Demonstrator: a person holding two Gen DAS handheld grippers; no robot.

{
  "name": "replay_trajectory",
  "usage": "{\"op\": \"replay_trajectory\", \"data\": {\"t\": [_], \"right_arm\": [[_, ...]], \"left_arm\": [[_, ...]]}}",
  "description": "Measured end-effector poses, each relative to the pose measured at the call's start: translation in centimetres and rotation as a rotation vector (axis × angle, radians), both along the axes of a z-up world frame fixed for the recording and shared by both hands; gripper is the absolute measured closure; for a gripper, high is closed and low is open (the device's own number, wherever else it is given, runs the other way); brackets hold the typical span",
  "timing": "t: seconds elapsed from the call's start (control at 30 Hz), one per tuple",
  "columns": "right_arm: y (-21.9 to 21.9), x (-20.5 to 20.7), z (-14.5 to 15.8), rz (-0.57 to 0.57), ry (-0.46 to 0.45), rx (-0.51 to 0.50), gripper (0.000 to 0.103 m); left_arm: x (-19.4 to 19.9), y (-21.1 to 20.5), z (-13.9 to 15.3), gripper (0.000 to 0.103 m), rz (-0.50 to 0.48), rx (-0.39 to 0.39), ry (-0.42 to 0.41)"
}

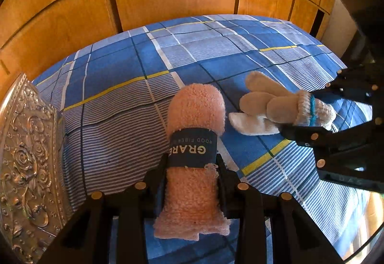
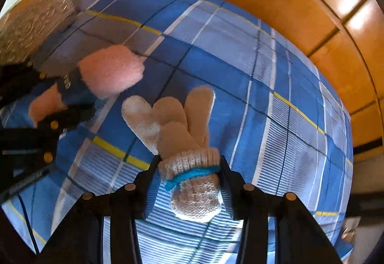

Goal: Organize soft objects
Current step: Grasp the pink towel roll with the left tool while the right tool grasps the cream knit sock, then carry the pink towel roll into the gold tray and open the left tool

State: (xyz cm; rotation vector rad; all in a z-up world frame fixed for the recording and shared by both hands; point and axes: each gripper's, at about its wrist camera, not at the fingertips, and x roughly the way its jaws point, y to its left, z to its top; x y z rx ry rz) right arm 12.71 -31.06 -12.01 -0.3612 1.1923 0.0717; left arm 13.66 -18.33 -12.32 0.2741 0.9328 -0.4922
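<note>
- The left claw (image 1: 192, 165) pinched a rolled pink towel (image 1: 195, 141) at its dark paper band (image 1: 192, 150); the roll's lower end was partly cut off by the claw arms.
- Band lettering, seen upside down, read "GRARE" and "WOOD FIBER"; the rest wrapped out of sight.
- The right claw (image 2: 189, 168) pinched a bundle of beige gloves (image 2: 177, 124) at the cuff, beside a blue elastic band (image 2: 192, 174), glove tips just above the checked bedspread (image 1: 192, 52).
- A silver embossed box (image 1: 21, 158) stood at the bed's edge, cropped; its contents were not visible.
- The right wrist view was motion-blurred.
</note>
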Motion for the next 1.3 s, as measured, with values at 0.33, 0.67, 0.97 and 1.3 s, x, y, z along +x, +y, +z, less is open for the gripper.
{"op": "replay_trajectory", "data": {"t": [0.33,0.67,0.97,1.3], "right_arm": [[-2.3,-1.8,-0.3,-0.195,-0.1,0.159,0.058],[-2.5,-2.1,-0.6,-0.293,-0.147,0.21,0.057],[-1.7,-3.5,-0.8,-0.327,-0.242,0.199,0.057],[-1.0,-4.0,-1.1,-0.347,-0.337,0.152,0.057]], "left_arm": [[-0.1,-0.3,0.8,0.072,0.02,0.02,-0.004],[-2.3,-0.9,6.4,0.072,-0.023,-0.025,-0.129],[-1.7,-0.2,11.8,0.072,-0.021,-0.038,-0.234],[-0.9,3.2,15.7,0.072,0.029,-0.065,-0.318]]}}
